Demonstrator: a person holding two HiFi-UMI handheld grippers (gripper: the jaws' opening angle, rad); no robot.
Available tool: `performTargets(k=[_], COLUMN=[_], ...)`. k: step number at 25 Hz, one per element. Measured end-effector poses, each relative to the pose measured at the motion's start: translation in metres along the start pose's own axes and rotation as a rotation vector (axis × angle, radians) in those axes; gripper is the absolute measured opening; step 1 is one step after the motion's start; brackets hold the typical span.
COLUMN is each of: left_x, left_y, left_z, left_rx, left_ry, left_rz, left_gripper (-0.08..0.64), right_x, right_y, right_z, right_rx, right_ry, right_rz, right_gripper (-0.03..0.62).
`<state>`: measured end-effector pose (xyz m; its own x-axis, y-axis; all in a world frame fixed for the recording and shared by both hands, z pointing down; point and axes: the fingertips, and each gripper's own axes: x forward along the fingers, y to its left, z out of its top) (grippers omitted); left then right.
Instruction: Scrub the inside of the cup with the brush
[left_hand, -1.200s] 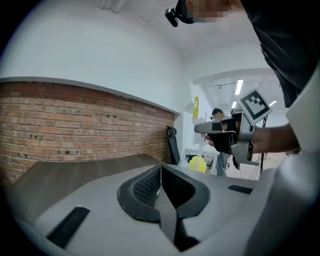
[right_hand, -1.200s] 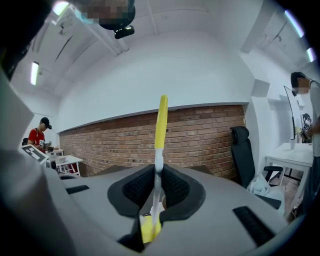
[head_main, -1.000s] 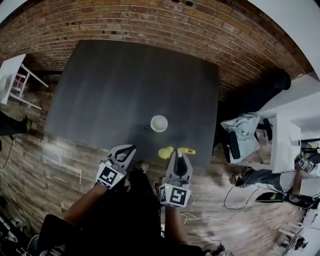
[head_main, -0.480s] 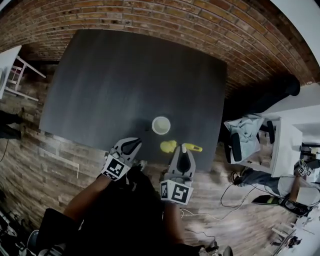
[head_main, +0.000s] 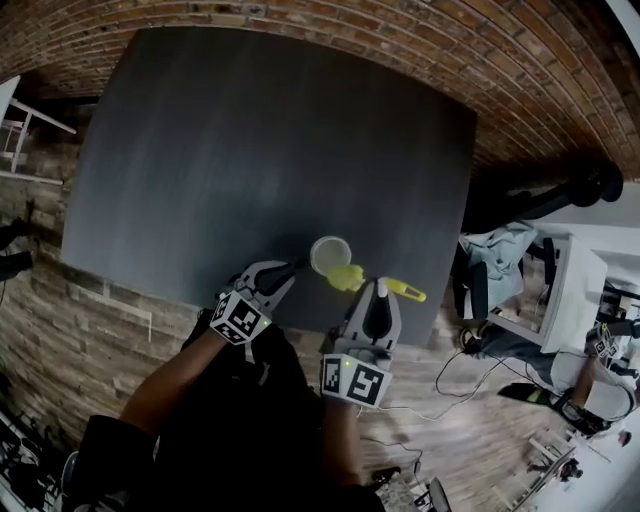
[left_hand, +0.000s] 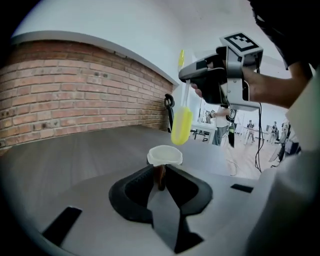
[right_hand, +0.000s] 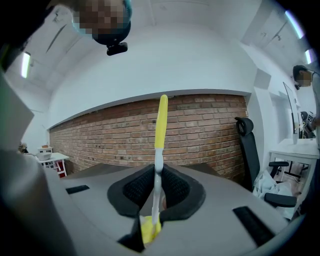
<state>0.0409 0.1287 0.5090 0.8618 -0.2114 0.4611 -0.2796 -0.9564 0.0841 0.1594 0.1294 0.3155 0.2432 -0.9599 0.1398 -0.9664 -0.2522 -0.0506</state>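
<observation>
The left gripper (head_main: 291, 269), jaws just opening narrowly at the brown handle (left_hand: 160, 176) of the white cup (head_main: 329, 254) near the front edge of the table (head_main: 250, 150), should pinch it firmly before the right gripper (head_main: 378, 289), clamped on the yellow brush (head_main: 347, 277), lowers its head inside.

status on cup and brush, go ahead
Left gripper jaws just opening, part of cup between them. Right gripper shut on brush, head above cup. Nothing blocking.

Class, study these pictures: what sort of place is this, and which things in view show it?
Most likely an office or workshop space rather than a kitchen: a bare brick wall, a plain dark table, and an office chair beside a white desk.
</observation>
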Motion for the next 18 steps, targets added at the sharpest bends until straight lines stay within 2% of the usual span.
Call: performTargets(k=[2,4,14,18], left_x=[0.012,0.025,0.064,0.066], left_y=[0.000,0.000,-0.005,-0.003], left_z=[-0.012,-0.021,-0.039,-0.038], left_rx=[0.010,0.028,0.056,0.065], left_ry=[0.033,0.059,0.105,0.111], left_rz=[-0.043,-0.070,-0.121,-0.107], left_gripper=[0.122,0.145,0.146,0.092], right_x=[0.009,0.017,0.045,0.051], right_y=[0.000,0.000,0.003,0.006], right_z=[-0.005,-0.012,-0.052,-0.065], right_rx=[0.010,0.005,-0.022,-0.048], right_ry=[0.005,0.018,0.063,0.073], right_rz=[-0.005,-0.006,0.006,0.006], right_gripper=[0.060,0.060,0.060,0.060])
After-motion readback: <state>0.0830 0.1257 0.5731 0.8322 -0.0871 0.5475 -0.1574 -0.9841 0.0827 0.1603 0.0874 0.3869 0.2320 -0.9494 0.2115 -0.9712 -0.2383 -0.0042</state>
